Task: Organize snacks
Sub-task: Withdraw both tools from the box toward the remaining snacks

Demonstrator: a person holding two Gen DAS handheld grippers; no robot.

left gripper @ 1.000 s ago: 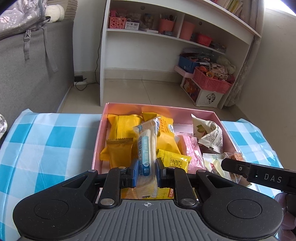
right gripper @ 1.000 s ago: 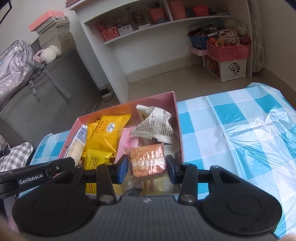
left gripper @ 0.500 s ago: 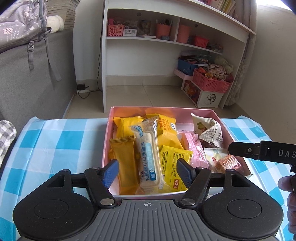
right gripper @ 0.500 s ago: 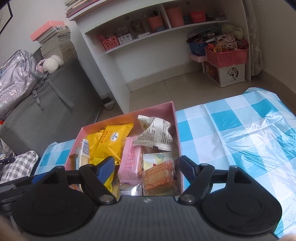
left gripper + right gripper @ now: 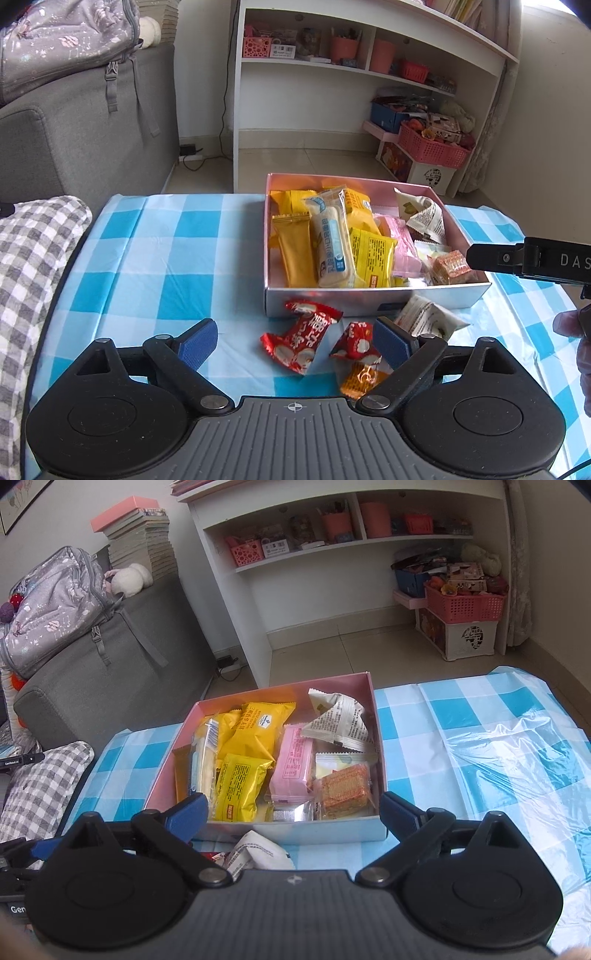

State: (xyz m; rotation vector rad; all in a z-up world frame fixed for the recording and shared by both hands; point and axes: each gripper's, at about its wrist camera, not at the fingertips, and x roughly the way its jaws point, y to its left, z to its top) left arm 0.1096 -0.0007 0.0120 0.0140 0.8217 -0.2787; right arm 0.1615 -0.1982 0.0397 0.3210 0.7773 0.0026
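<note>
- Checked blue-and-white tablecloth (image 5: 155, 258) covers the table; a pink box (image 5: 369, 299) of snacks sits at frame centre in both wrist views, with a white shelf unit (image 5: 369, 74) behind it.
- Four snacks lie loose on the cloth in front of the box's near wall: a large red packet (image 5: 301, 338), a small red packet (image 5: 356, 341), an orange candy (image 5: 360, 376) and a white pouch (image 5: 428, 319).
- Left gripper (image 5: 291, 341) has its jaws opening wide and nothing pinched; the large red packet lies between the blue pads, its long axis tilted from lower left to upper right.
- Right gripper (image 5: 291, 814) is also opening and empty, framing the box's near wall; only the white pouch (image 5: 258, 853) shows just below its fingers.
- Judgement: the left gripper is nearer the red packets, the right nearer the pouch.
</note>
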